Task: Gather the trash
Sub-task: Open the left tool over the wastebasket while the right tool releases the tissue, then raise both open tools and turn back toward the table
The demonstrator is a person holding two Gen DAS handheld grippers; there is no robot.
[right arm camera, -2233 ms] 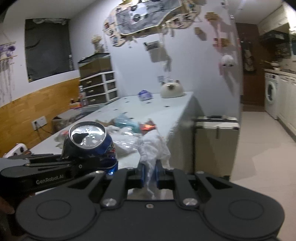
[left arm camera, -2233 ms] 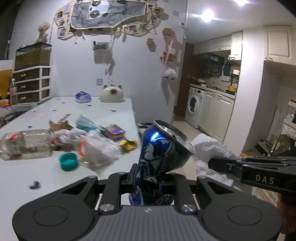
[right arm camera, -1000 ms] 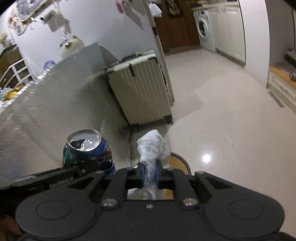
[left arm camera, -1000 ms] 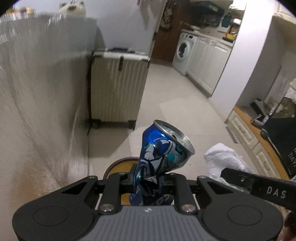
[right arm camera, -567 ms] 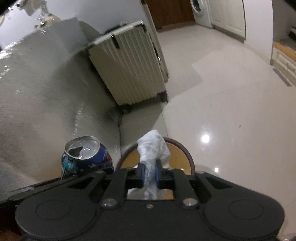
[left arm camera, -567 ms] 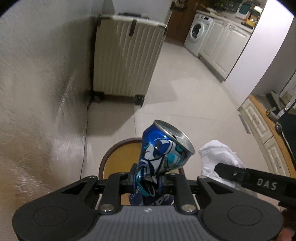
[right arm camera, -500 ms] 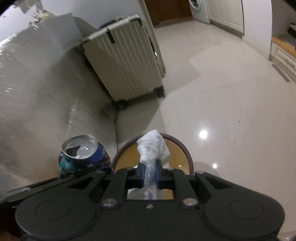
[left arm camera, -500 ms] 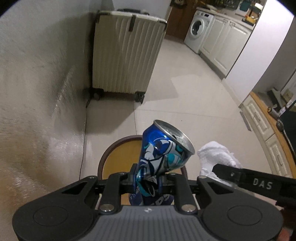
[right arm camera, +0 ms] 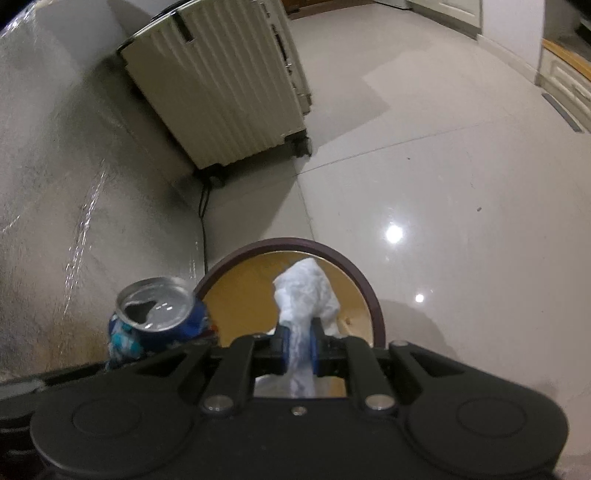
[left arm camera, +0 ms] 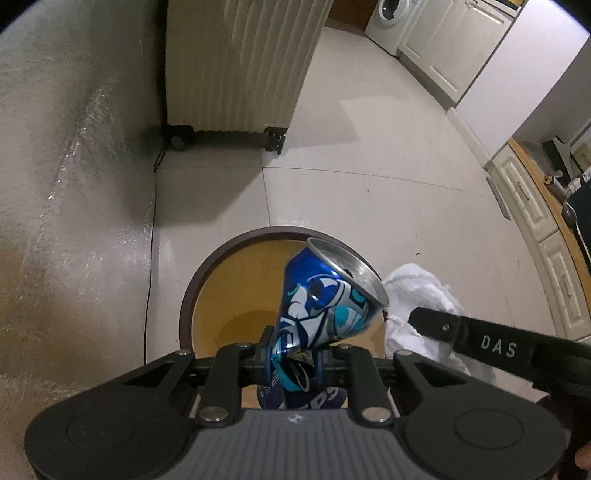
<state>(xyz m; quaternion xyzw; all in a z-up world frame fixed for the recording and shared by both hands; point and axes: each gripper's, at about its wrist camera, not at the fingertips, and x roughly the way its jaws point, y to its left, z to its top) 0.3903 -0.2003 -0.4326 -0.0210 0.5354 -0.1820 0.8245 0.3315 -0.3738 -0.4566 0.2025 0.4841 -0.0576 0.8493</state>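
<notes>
A crushed blue drink can [left arm camera: 325, 306] is pinched at its dented waist by my left gripper [left arm camera: 293, 360], which is shut on it; its open top tilts up to the right. It hangs over a round bin [left arm camera: 221, 295] with a dark brown rim and yellow inside, standing on the floor. My right gripper [right arm camera: 298, 352] is shut on a crumpled white tissue [right arm camera: 306, 291], held over the same bin [right arm camera: 365, 291]. In the right wrist view the can [right arm camera: 155, 314] shows at lower left; in the left wrist view the tissue [left arm camera: 417, 295] shows at right.
A cream ribbed suitcase [left arm camera: 240, 62] on wheels stands beyond the bin, against the table's grey side panel [left arm camera: 66, 184]. A black cable [right arm camera: 202, 221] runs down by the panel. Glossy tiled floor [right arm camera: 443, 166] stretches to the right toward white cabinets [left arm camera: 436, 48] and a washing machine [left arm camera: 388, 22].
Both grippers have come down from table height and tipped toward the floor. The bin has grown larger and now lies right under the can and the tissue. Both grips are unchanged.
</notes>
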